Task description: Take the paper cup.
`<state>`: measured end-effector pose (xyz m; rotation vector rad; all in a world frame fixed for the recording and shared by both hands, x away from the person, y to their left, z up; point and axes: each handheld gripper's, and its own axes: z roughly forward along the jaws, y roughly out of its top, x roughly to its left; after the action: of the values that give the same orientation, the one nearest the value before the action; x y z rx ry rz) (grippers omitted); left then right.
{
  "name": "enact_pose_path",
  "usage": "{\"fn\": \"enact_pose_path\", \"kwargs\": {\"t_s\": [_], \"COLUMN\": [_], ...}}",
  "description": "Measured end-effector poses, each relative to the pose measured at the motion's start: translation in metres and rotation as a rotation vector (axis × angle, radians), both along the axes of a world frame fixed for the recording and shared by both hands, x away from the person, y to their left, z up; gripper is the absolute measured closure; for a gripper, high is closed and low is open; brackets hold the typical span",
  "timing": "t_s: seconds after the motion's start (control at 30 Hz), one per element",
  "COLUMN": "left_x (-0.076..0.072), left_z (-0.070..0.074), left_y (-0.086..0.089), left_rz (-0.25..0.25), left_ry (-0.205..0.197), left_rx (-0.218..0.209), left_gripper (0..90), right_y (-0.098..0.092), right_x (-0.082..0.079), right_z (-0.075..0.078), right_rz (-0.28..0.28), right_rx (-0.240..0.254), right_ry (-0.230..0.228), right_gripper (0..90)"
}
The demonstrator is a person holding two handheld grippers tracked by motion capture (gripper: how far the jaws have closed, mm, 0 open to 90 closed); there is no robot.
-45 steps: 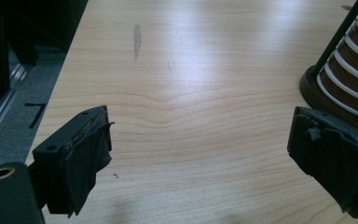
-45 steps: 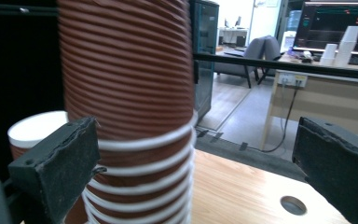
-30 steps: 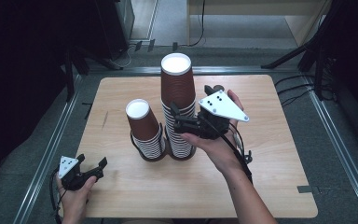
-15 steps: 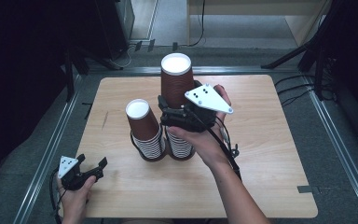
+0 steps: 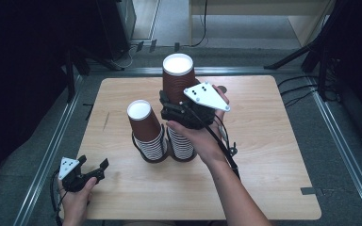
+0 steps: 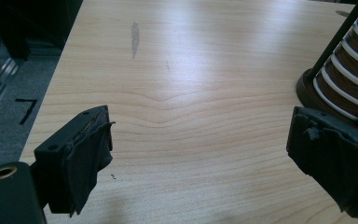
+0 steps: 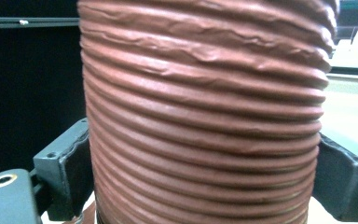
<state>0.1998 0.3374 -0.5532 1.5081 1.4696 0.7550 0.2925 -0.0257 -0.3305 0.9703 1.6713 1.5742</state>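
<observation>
Two stacks of brown paper cups are standing side by side near the middle of the wooden table, and we are working at the taller one. In the high view the tall stack is rising at the right of the pair, its white-lined top cup open to the camera, while the short stack is sitting just beside it on the left, the two touching or nearly so at their striped lower rims. We are holding the right gripper against the tall stack about halfway up, our right hand wrapped around its body and the grey three-cornered plate facing upward. In the right gripper view the ribbed brown wall of the tall stack is sitting between the two black jaws, which are standing one on each side and pressing against the cups. Our left hand is resting at the near left corner of the table, well apart from the cups, holding the left gripper. In the left gripper view its jaws are standing wide apart over bare wood with nothing between them, and the striped base of the short stack is showing at the right edge.
</observation>
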Motion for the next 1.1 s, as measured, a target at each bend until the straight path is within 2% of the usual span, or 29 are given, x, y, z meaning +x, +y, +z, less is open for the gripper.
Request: {"fn": "enact_pose_path", "kwargs": {"t_s": [0.27, 0.37, 0.5, 1.1], "left_x": [0.0, 0.0, 0.0, 0.0], "left_z": [0.0, 0.0, 0.0, 0.0], "left_y": [0.0, 0.0, 0.0, 0.0], "left_rz": [-0.002, -0.002, -0.002, 0.0], "left_ry": [-0.004, -0.003, -0.003, -0.003], "left_rx": [-0.002, -0.001, 0.0, -0.008], "left_gripper": [6.9, 6.9, 6.9, 6.9], "right_y": [0.0, -0.001, 0.001, 0.003], "right_x": [0.0, -0.001, 0.0, 0.0], "right_z": [0.002, 0.008, 0.014, 0.039], "right_rz": [0.0, 0.0, -0.002, -0.005], "right_rx": [0.014, 0.035, 0.028, 0.059], "right_ry": [-0.003, -0.013, -0.021, -0.064], "right_gripper": [10.1, 10.9, 11.0, 11.4]}}
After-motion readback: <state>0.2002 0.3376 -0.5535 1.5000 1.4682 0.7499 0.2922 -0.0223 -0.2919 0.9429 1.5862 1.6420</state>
